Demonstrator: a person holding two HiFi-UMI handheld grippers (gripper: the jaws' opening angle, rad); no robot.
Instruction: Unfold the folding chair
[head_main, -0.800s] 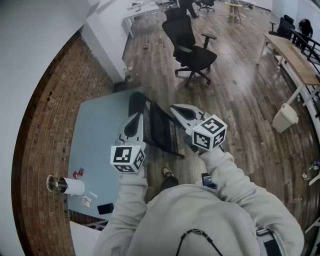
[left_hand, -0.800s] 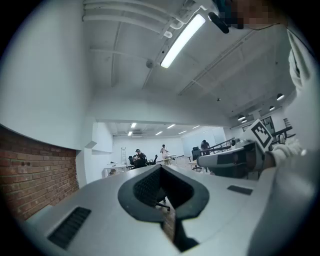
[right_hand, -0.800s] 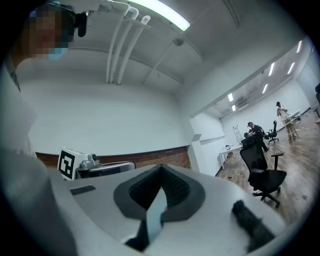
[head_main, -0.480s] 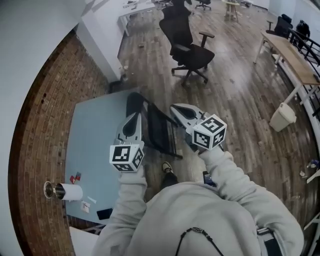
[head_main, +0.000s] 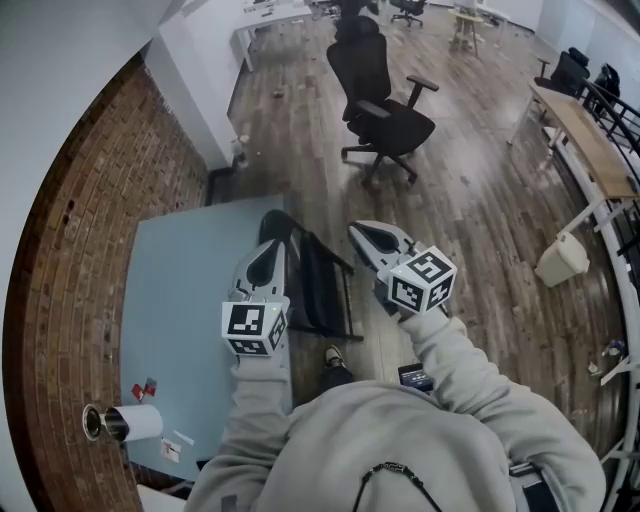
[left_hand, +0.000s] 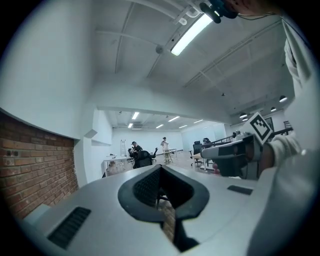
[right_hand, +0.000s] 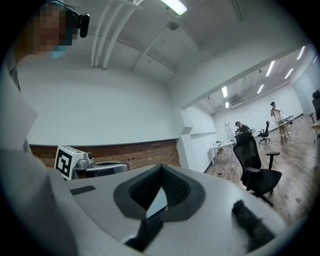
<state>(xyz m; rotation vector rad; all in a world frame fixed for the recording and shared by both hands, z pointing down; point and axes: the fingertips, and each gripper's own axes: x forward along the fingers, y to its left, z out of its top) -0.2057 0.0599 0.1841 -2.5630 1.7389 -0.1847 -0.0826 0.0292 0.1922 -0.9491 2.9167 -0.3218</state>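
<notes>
Between my grippers, toward 12 o'clock, the folding chair (head_main: 320, 285) stands folded on the floor. Left gripper (head_main: 264, 255) and right gripper (head_main: 365, 238) flank it, jaws closed and empty. Both have barely moved from a moment ago, so unfolding has not begun.

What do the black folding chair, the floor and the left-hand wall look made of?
Black folding chair: thin dark tube frame, probably painted metal; matte seat panel. Brown floor: glossy wood-grain planks, possibly laminate. Red wall: bare brick, mortar lines visible.
</notes>
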